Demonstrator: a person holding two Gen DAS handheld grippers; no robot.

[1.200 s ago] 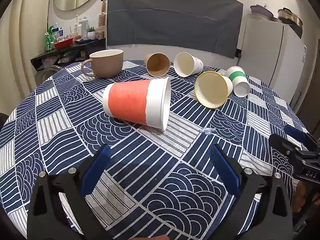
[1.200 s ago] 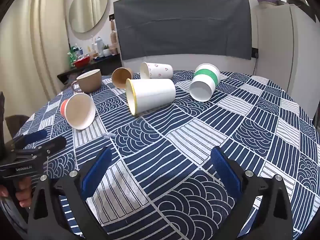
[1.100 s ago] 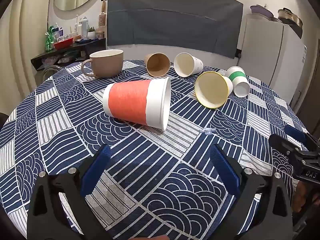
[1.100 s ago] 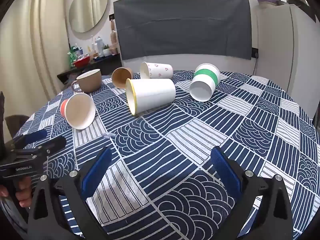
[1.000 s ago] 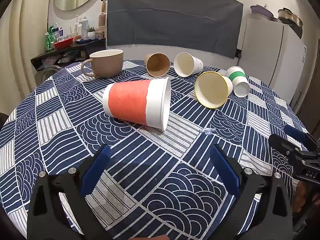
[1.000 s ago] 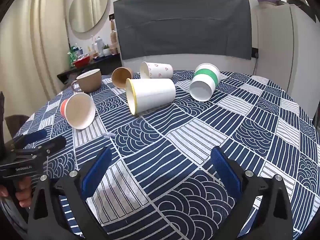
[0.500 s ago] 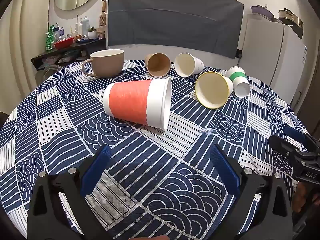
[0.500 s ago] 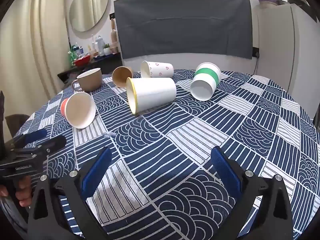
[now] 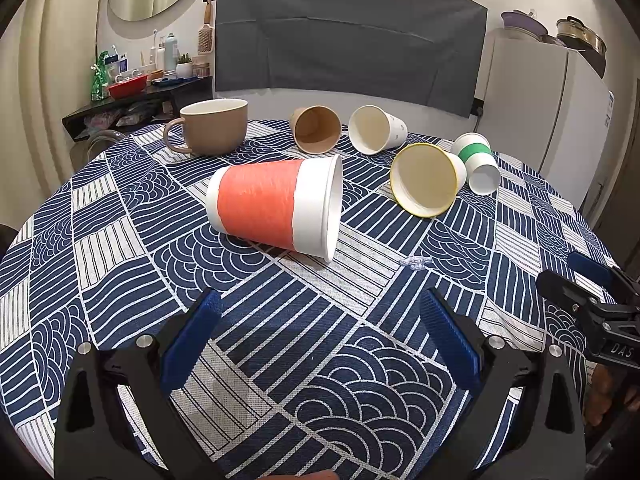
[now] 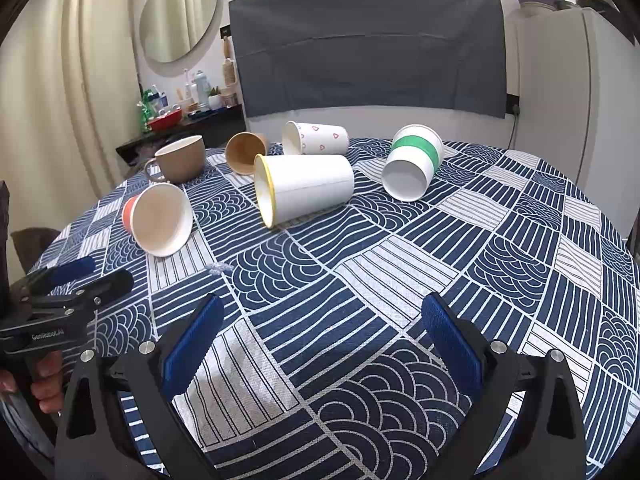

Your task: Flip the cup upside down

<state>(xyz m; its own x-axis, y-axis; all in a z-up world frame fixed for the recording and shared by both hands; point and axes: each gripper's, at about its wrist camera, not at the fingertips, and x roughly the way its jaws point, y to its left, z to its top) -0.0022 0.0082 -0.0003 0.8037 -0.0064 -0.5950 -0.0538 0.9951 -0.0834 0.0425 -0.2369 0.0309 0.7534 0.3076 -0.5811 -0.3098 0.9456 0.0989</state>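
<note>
Several paper cups lie on their sides on a round table with a blue patterned cloth (image 9: 120,264). An orange-sleeved cup (image 9: 276,208) lies ahead of my left gripper (image 9: 320,332), mouth to the right; it shows in the right wrist view (image 10: 162,218) too. A yellow-rimmed white cup (image 9: 426,184) (image 10: 304,188), a green-banded cup (image 9: 476,162) (image 10: 414,162), a brown cup (image 9: 316,128) (image 10: 245,152) and a heart-print cup (image 9: 376,129) (image 10: 316,138) lie farther back. My right gripper (image 10: 324,332) is open and empty. So is the left.
A tan ceramic mug (image 9: 212,126) (image 10: 178,159) stands upright at the back left. A small clear scrap (image 9: 415,262) (image 10: 219,268) lies on the cloth. A white fridge (image 9: 560,108) stands at the right, a cluttered dark shelf (image 9: 132,92) at the left.
</note>
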